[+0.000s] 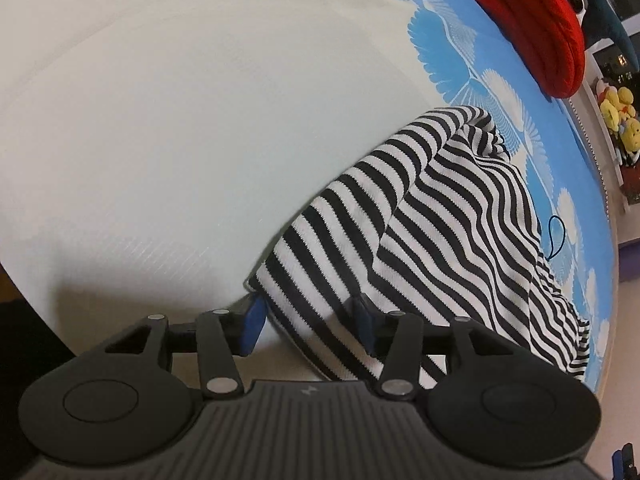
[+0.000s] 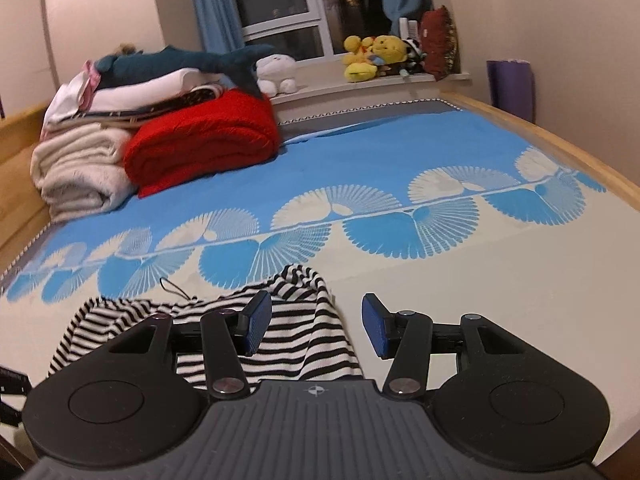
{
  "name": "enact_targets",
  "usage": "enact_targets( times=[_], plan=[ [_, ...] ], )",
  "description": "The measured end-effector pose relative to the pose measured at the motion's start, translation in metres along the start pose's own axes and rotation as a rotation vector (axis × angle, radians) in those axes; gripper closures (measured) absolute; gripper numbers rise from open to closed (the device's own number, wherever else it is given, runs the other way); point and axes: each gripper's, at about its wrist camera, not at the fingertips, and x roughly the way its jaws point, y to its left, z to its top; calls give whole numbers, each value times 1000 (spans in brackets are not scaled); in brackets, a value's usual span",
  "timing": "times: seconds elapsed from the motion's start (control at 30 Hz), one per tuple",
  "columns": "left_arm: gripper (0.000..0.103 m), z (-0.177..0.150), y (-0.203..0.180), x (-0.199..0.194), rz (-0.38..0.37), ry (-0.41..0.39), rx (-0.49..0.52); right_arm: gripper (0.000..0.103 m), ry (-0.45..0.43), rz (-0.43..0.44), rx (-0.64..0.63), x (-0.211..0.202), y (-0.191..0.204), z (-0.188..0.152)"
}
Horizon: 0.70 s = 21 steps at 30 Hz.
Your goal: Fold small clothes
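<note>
The striped garment lies crumpled on the bed, filling the lower right of the left wrist view and the lower left of the right wrist view. Its shape is hard to read: folds overlap, and the gripper bodies hide its near edge in both views.

The left gripper points steeply down at the cloth. Its jaws stand spread, with a corner of the striped fabric lying between them. The pads do not press on it; the left pad sits just beside the fabric's edge, and the right pad lies over the cloth, dark and partly blurred.

The right gripper also has its jaws spread. The garment's right edge runs between them, nearer the left pad, and the right pad stands apart over bare sheet. Whether the left pad touches the cloth cannot be told.

A thin black cord loops out from the garment at its far left edge in the right wrist view.

In the upper left of that view a red blanket sits beside a stack of folded linens, topped by a shark plush. Yellow plush toys sit on the windowsill, upper centre. In the left wrist view the blanket is cut off at the upper right.
</note>
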Motion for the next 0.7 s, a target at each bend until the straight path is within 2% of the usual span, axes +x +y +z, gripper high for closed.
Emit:
enact_targets(
  times=[0.33, 0.37, 0.43, 0.47, 0.5, 0.7],
  plan=[
    [52, -3, -8, 1, 13, -14, 26, 51, 19, -24, -40, 0, 9, -5],
    [54, -3, -8, 0, 11, -15, 29, 51, 20, -28, -41, 1, 9, -5],
    [67, -3, -9, 0, -1, -17, 38, 51, 23, -36, -46, 1, 9, -5],
    [81, -3, -10, 0, -17, -16, 45, 51, 25, -41, -49, 1, 8, -5],
    [87, -4, -12, -1, -28, -19, 57, 51, 27, -46, -52, 1, 8, -5],
    [92, -10, -23, -20, -49, -96, 123, 51, 38, -115, -84, 9, -5, -1]
  ],
)
